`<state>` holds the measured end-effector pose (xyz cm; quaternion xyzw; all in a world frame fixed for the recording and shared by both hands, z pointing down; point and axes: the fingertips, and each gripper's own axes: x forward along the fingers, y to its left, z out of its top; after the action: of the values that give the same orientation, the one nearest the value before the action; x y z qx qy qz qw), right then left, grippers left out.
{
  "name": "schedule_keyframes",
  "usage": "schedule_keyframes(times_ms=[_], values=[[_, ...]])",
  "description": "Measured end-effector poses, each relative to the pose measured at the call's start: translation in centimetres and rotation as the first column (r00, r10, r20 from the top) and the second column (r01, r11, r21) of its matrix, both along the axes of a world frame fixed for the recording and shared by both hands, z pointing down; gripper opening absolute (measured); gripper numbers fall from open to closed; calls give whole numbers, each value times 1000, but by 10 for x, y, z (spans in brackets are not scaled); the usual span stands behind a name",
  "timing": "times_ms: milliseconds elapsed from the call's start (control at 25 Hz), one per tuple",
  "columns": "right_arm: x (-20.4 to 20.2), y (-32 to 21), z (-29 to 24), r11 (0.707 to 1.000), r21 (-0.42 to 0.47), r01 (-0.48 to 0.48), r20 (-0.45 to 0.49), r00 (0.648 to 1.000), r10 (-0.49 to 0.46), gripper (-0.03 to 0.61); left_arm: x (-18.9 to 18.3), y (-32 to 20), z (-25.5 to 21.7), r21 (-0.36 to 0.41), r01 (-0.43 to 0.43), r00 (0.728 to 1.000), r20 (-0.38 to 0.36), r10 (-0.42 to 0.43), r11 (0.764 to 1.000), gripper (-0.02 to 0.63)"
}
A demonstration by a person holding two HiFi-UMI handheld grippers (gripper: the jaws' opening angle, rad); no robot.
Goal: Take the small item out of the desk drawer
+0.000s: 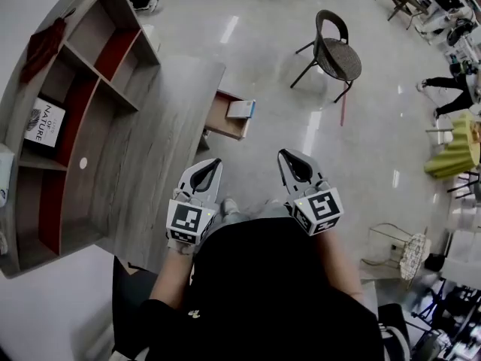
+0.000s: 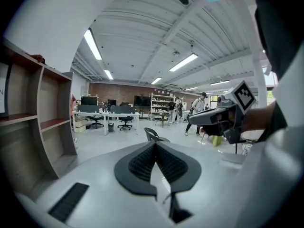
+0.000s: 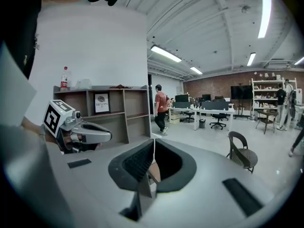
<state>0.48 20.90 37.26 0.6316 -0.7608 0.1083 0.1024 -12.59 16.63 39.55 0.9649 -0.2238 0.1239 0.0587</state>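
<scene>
In the head view an open wooden drawer [image 1: 219, 119] sticks out from the right side of the grey desk [image 1: 161, 119]. A small white and blue item [image 1: 242, 110] lies in it at the front. My left gripper [image 1: 217, 162] and right gripper [image 1: 282, 154] hover side by side over the floor, close to my body and short of the drawer. Both point forward and slightly down. The left gripper [image 2: 154, 144] has its tips together with nothing between them. So does the right gripper [image 3: 153, 144]. Each gripper view shows the other gripper beside it.
A shelf unit [image 1: 75, 119] with a book [image 1: 45, 122] stands on the desk at the left. A dark chair [image 1: 334, 51] stands on the floor beyond the drawer. Further right are a person [image 1: 451, 89], a yellow-green seat [image 1: 455, 153] and a wire side table [image 1: 409, 250].
</scene>
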Motion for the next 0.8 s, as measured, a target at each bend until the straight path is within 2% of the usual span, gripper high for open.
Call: schedule_keyframes(times_ms=[200, 400, 600, 800], values=[[7, -13, 11, 999, -25, -42, 20, 999, 42, 2, 3, -12, 13, -3, -11, 1000, 28, 11, 1000, 8], [25, -47, 22, 999, -38, -38, 54, 998, 40, 3, 17, -37, 19, 8, -1, 999, 52, 1, 1000, 8], [48, -96, 29, 999, -42, 6, 68, 998, -3, 3, 38, -82, 20, 13, 60, 996, 60, -61, 998, 8], [82, -150, 37, 995, -63, 79, 85, 994, -74, 3, 64, -132, 14, 22, 149, 983, 101, -151, 989, 8]])
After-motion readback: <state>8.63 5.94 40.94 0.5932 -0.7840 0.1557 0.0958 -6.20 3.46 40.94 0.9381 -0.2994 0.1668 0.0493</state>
